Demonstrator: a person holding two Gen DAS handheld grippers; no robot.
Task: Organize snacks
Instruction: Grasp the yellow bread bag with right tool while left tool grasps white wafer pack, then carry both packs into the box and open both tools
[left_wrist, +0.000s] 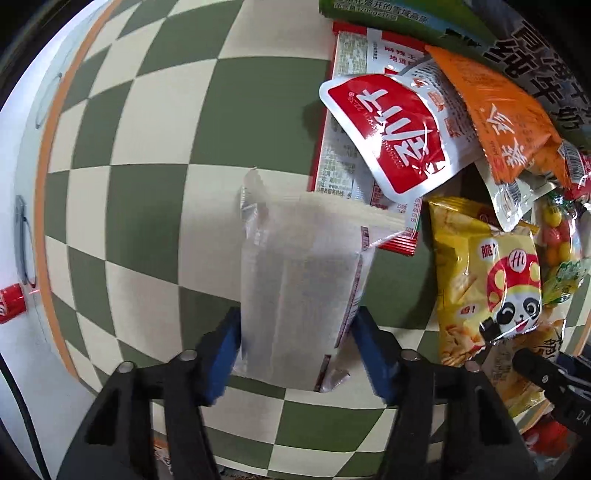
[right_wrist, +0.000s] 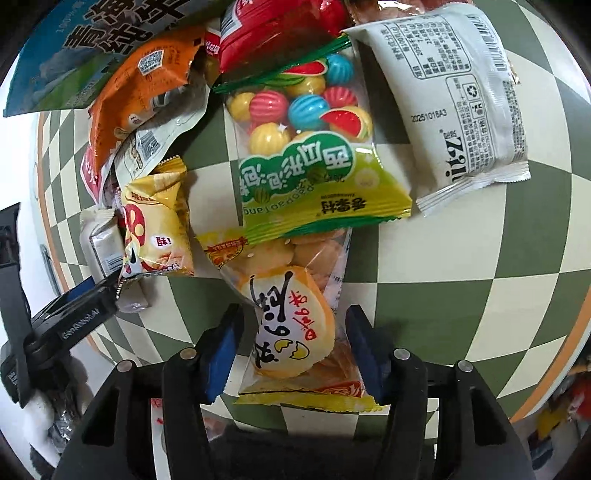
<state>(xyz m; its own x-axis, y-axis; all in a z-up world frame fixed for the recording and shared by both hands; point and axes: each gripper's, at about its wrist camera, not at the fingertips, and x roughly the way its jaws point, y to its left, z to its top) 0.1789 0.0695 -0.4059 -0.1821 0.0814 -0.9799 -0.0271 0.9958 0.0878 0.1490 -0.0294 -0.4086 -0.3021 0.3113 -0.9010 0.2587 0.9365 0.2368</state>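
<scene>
Checkered cloth (left_wrist: 155, 206) below — left gripper (left_wrist: 295, 350) clamps white packet (left_wrist: 299, 280) (right gripper (right_wrist: 291, 347) straddles biscuits (right_wrist: 291, 325)).

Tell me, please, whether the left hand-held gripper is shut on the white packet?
Shut on it, as far as shows: in the left wrist view both blue pads of the left hand-held gripper meet the sides of the white packet.

Left gripper (left_wrist: 295, 341) is down over the green-and-cream checkered cloth (left_wrist: 177, 155), blue pads (left_wrist: 225, 354) pressed against both sides of a pale white snack packet (left_wrist: 299, 273). To the right lies a heap: a red-and-white pouch (left_wrist: 391, 133), an orange packet (left_wrist: 502, 114), a yellow panda crisp bag (left_wrist: 480, 280). The right gripper's (left_wrist: 491, 330) black tip is touching that panda bag.
</scene>
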